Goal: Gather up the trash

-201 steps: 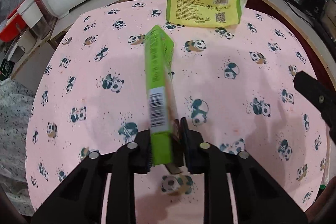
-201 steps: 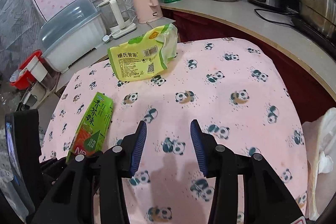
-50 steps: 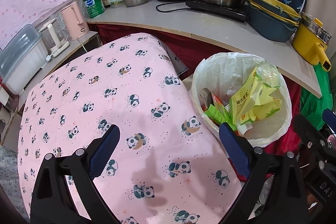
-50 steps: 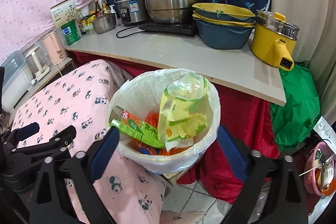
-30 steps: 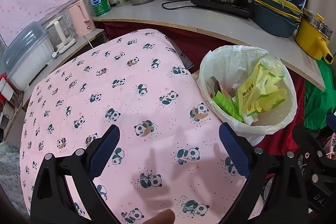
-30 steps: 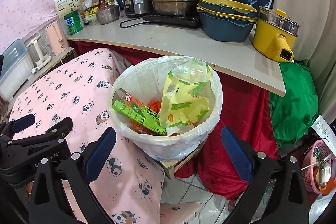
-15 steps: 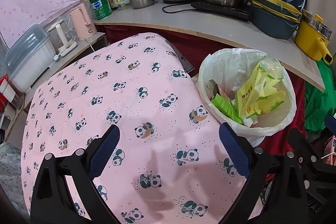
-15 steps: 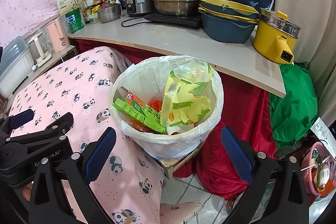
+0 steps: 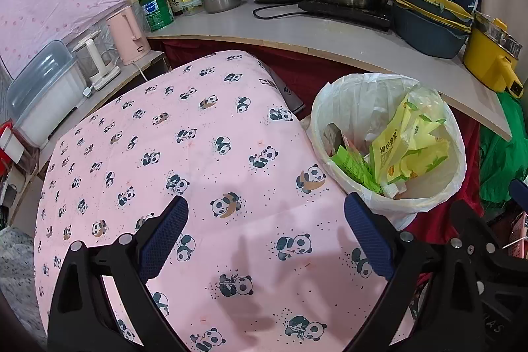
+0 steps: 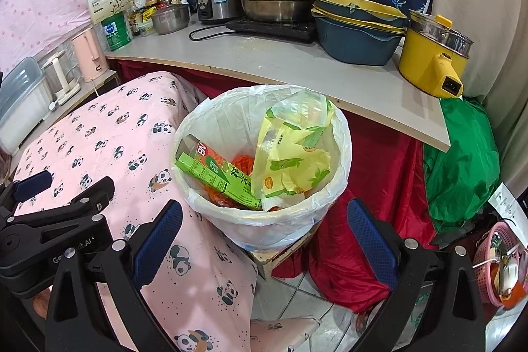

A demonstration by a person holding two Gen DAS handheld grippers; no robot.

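A: What changed on the pink panda-print tabletop [image 9: 204,154]?

B: It's bare now; seconds ago the green drink carton [image 10: 217,178] and the yellow crinkled snack bag [image 10: 293,154] lay there. Both now sit in the white-lined round trash bin [image 9: 425,203], at three o'clock from the cloth.

A: And the jaws?

B: The left gripper [image 9: 264,230] gapes wide, carrying nothing. The right gripper [image 10: 264,230] is likewise spread and bare, hovering before the bin. Collection looks finished.

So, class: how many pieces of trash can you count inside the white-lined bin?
2 clear ones: green carton leaning at the left, yellow bag at the right of the bin. Orange scraps beneath may hide more.
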